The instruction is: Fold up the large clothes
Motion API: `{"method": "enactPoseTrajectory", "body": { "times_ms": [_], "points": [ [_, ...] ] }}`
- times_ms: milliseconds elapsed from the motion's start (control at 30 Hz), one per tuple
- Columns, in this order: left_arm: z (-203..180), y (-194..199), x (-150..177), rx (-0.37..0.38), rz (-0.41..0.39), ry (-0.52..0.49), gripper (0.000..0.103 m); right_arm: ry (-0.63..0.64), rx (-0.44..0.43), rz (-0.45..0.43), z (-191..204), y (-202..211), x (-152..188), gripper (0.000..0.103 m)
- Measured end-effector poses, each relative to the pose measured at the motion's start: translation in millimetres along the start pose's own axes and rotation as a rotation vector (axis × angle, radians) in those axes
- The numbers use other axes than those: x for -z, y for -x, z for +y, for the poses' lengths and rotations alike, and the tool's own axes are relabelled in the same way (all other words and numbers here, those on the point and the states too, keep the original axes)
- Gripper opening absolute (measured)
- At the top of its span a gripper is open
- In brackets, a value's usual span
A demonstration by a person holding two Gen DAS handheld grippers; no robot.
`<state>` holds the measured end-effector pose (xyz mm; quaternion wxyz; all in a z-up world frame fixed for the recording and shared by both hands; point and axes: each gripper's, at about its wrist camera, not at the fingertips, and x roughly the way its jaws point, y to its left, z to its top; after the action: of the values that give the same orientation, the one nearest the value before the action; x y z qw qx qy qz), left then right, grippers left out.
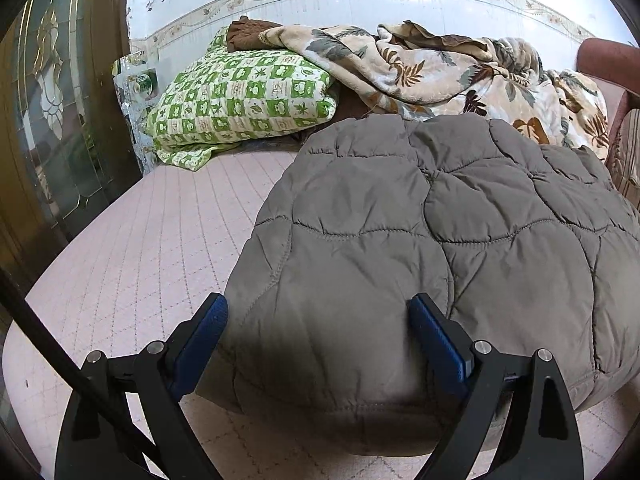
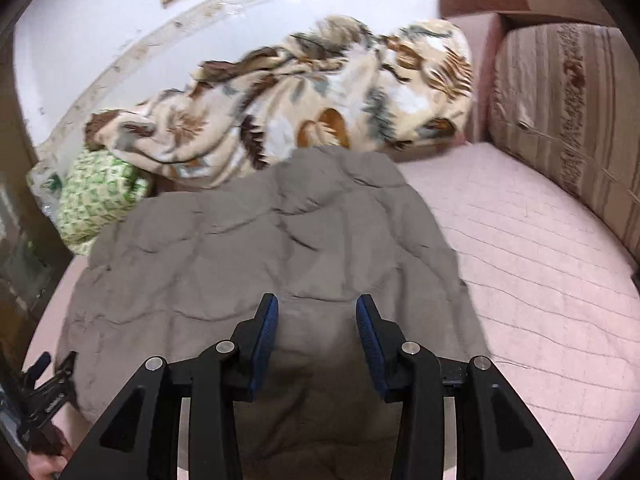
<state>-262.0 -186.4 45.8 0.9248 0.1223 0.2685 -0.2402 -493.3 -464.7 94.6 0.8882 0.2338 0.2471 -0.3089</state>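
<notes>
A grey quilted jacket (image 1: pixel 400 240) lies in a puffy bundle on the pink quilted mattress (image 1: pixel 160 240). My left gripper (image 1: pixel 316 312) stands wide open at the jacket's near left corner. The rounded lobe of fabric sits between its blue pads (image 1: pixel 208 332) without being squeezed. In the right wrist view the same jacket (image 2: pixel 260 248) spreads ahead. My right gripper (image 2: pixel 316 316) is half shut on a thick hump of the jacket's near edge, and the grey cloth fills the gap between its fingers. The left gripper (image 2: pixel 52 364) shows at the lower left.
A green-and-white checked pillow (image 1: pixel 240 100) and a crumpled leaf-print blanket (image 1: pixel 460 76) lie at the back against the tiled wall. A dark glazed door (image 1: pixel 52 100) stands on the left. A striped sofa cushion (image 2: pixel 568 120) borders the mattress on the right.
</notes>
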Motion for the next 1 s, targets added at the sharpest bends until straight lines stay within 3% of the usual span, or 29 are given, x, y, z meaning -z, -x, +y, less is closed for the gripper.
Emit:
{"method": "enactPoseTrajectory", "body": {
  "times_ms": [167,433,567,667,833,933,1000],
  "points": [
    [-0.5,-0.3,0.7,-0.004,0.000,-0.007,0.093,0.045,-0.061,0.034,26.4,-15.2,3.2,0.044],
    [-1.7,-2.6,3.1,-0.010,0.003,-0.015,0.093,0.120,-0.048,0.123,47.3,-47.0,17.9,0.047],
    [-1.6,-1.6,2.1,-0.009,0.002,-0.013,0.093,0.095,-0.065,0.124,43.3,-45.0,17.3,0.047],
    [2.7,5.8,-2.8,0.002,-0.023,0.010,0.093,0.083,-0.093,0.078,42.2,-32.2,12.3,0.047],
    [-5.2,6.8,-40.2,0.097,-0.022,0.010,0.092,0.093,-0.057,-0.038,40.3,-17.0,-1.5,0.047],
    [-26.4,-12.0,-72.4,0.157,0.045,-0.040,0.092,0.050,-0.028,-0.049,29.3,-22.9,-9.7,0.047],
    [-39.8,-26.0,-95.0,0.151,0.054,-0.042,0.092,0.021,-0.009,-0.052,19.3,-27.3,-13.9,0.047]
  ]
}}
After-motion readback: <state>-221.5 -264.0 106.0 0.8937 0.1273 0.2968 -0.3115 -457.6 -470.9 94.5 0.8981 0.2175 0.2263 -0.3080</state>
